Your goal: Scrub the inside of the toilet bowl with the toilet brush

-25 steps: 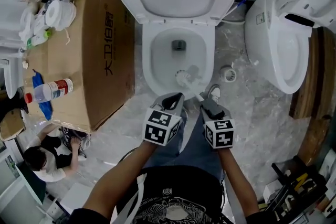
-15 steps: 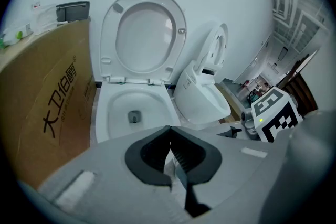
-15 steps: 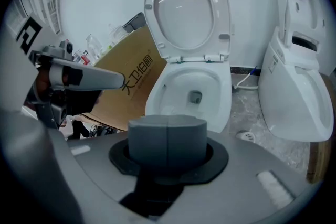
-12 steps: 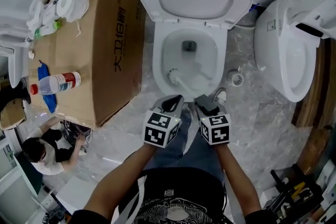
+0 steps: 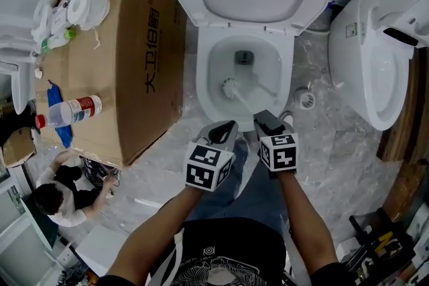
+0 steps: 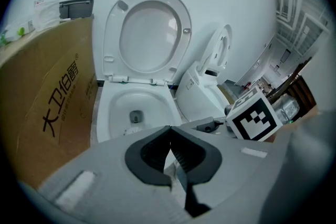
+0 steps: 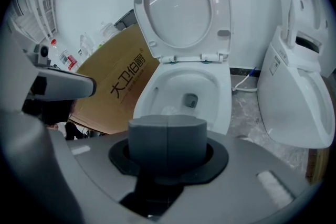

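The left hand-held gripper (image 6: 169, 132), jaw tips touching, faces the far open toilet bowl (image 6: 112, 108), lid (image 6: 149, 34) raised; a cardboard box (image 6: 47, 107) stands left.

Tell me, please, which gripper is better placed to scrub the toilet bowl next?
Right. The right gripper is shut on the toilet brush handle, with the brush head inside the toilet bowl; the left gripper is shut and empty.
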Available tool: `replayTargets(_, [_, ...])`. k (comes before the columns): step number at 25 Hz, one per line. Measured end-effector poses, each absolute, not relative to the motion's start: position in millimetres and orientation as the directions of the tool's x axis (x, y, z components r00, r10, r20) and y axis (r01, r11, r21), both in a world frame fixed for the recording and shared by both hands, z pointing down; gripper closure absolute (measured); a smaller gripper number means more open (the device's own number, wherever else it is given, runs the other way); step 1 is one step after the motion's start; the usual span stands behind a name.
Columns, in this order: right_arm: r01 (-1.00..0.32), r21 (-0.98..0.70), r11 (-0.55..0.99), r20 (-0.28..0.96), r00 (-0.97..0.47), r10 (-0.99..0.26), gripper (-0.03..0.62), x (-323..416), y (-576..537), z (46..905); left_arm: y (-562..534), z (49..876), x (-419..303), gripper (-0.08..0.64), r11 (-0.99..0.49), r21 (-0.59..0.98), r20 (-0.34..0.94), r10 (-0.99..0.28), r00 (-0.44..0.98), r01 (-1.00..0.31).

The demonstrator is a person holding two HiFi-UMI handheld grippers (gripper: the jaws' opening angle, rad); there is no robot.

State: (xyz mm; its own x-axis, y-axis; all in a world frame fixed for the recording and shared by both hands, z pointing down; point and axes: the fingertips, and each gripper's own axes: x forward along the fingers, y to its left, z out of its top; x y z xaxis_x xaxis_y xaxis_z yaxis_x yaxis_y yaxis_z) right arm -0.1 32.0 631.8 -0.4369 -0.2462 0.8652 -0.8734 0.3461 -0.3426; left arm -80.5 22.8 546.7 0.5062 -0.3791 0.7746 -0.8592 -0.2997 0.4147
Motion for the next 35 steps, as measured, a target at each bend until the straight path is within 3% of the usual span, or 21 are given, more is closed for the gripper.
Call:
replayTargets(16, [-0.888, -0.316, 0.333, 0.833, -0.428, -0.351, 0.442, -12, -61, 650, 13, 550, -105, 0.565, -0.296, 0.385, 0.795, -0.375, 0.477, -0.874])
replayTargets(35, [-0.951, -0.251, 0.179, 0.869, -0.303, -0.391, 0.442, 70, -44, 635, 2, 543, -68, 0.565, -0.394, 0.413, 0.765, -0.339, 0.547, -0.821])
